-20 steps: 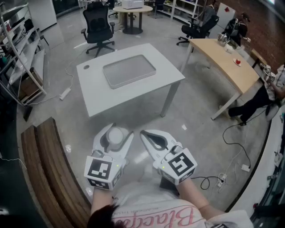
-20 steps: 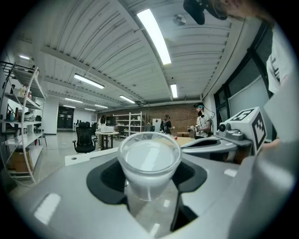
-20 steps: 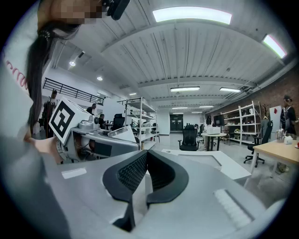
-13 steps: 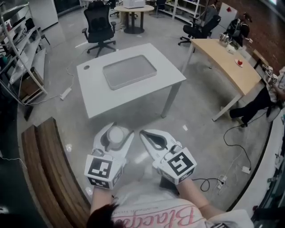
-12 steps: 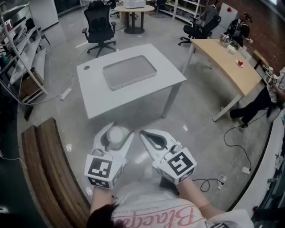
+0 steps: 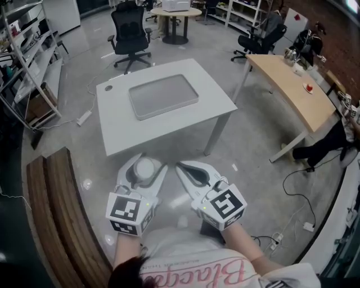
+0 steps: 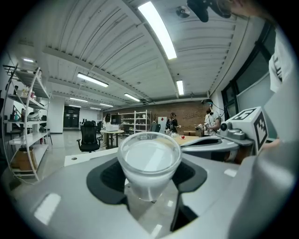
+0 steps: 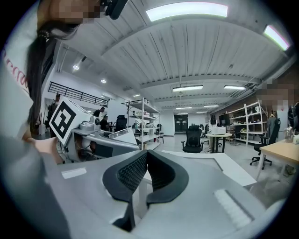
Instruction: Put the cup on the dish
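A clear plastic cup sits upright between the jaws of my left gripper, which is shut on it. In the left gripper view the cup fills the middle, with the dark pads pressed against its sides. My right gripper is held next to the left one, shut with nothing in it. In the right gripper view its ribbed pads meet at the tips of the right gripper. The dish is a grey tray on the white table ahead, well beyond both grippers.
A wooden bench runs along my left. A black office chair and a round table stand behind the white table. At right are a wooden desk and floor cables, and at left a shelf rack.
The head view has shifted slightly, so the table and room sit a little lower in the picture. Both grippers keep their pose and the cup stays in the left one.
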Motion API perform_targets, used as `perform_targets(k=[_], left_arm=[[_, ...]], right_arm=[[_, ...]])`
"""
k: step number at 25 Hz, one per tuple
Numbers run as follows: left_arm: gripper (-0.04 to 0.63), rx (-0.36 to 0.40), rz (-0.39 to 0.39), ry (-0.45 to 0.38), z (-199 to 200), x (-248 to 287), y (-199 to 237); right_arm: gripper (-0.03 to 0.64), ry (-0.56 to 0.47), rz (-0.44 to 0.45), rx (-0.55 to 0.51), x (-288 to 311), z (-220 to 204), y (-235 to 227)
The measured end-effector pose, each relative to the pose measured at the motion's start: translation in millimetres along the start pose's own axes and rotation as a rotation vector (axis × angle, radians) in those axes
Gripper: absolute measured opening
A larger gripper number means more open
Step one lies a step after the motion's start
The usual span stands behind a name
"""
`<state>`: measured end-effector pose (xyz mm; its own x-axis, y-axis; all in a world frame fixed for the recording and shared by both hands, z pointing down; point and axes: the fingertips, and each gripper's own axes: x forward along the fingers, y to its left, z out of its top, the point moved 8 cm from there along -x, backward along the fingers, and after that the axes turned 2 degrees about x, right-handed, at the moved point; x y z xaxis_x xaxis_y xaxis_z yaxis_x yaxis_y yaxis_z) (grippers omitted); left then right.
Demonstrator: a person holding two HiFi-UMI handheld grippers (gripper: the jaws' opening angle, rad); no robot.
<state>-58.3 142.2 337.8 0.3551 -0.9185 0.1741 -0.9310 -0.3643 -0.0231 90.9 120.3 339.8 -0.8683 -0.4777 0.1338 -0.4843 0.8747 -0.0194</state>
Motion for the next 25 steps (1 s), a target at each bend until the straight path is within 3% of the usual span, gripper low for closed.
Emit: perform_targets(k=[13,25], left_arm=[[0.255,0.002,0.035,0.031,4,43,17],[0.255,-0.018,-0.003,0.064,3,123,68]], right_arm=[[0.003,0.009,0.007,0.025,20,-5,-40],[0.002,0.045,-0.043,0.052,78,-6,-106]])
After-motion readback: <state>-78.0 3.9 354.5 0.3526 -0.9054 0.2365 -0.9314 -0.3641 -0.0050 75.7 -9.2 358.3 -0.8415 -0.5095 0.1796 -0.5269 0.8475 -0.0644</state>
